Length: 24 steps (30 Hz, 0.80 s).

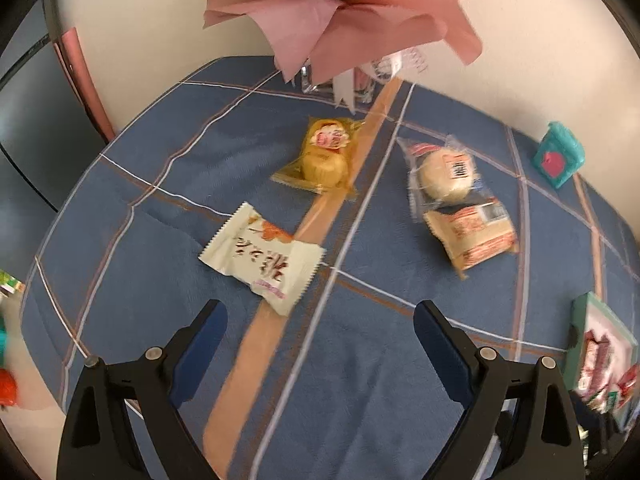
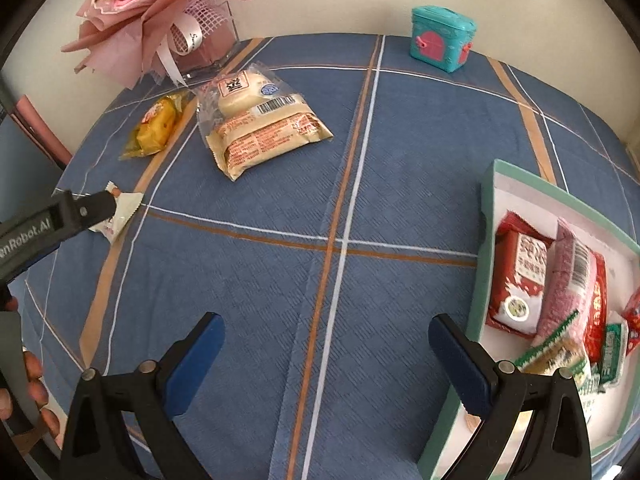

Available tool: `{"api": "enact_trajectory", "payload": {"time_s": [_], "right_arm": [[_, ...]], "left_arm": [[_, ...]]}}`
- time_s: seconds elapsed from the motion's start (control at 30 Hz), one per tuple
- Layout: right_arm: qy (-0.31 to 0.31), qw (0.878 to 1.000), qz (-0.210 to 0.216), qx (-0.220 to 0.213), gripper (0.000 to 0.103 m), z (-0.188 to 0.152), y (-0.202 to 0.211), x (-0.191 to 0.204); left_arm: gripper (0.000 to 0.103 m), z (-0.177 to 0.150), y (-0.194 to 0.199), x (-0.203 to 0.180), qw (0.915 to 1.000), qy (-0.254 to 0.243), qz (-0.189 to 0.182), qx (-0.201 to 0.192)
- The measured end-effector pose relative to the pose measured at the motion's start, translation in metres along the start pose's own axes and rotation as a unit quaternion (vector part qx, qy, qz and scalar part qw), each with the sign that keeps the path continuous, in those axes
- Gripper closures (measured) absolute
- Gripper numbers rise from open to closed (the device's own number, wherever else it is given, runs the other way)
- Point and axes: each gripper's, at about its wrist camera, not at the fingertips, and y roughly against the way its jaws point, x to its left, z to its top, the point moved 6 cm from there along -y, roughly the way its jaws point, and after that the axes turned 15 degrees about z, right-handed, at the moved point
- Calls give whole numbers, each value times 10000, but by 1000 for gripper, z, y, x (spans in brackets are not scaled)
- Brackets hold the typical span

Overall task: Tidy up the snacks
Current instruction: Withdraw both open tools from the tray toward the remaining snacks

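Around the work area, a pink paper bouquet [image 2: 160,4] is standing at the far left of the blue plaid tablecloth [image 2: 280,300], leaning over a clear box behind it, while a small teal toy case [image 2: 442,38] is sitting at the far edge against the wall. Four loose snacks are lying on the cloth: a yellow-wrapped cake [image 1: 324,156] near the bouquet, a clear-wrapped round bun [image 1: 446,172] with its end overlapping a beige printed packet [image 1: 472,236], and a white packet with dark lettering [image 1: 262,258] lying across an orange stripe. Nothing is standing between the white packet and the left gripper [image 1: 320,344], whose blue-padded jaws are spread wide just short of it, holding nothing; from the right wrist view one of its black fingers is overlapping the packet's edge, though whether they are touching cannot be told. Over on the right, a green-rimmed white tray [image 2: 486,208] is holding several packets already, among them a red packet [image 2: 518,276] and a pink one [image 2: 564,284]. Beside that tray's near corner, the right gripper [image 2: 326,352] is hovering above bare cloth with its jaws wide apart and empty, its right finger lying over the tray's rim.
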Motion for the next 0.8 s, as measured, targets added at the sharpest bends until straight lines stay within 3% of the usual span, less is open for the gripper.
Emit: {"api": "enact_trajectory", "payload": {"time_s": [0.43, 0.63, 0.8], "right_arm": [[-148, 9997, 199, 59, 0, 31, -32, -5], [-260, 9990, 369, 41, 0, 49, -42, -3], [-493, 9979, 381, -147, 0, 74, -47, 0]], "left_arm": [[9, 20, -45, 29, 9993, -104, -125, 322], [9, 26, -73, 44, 9959, 375, -451, 696], [9, 30, -82, 45, 9944, 520, -517, 758]]}}
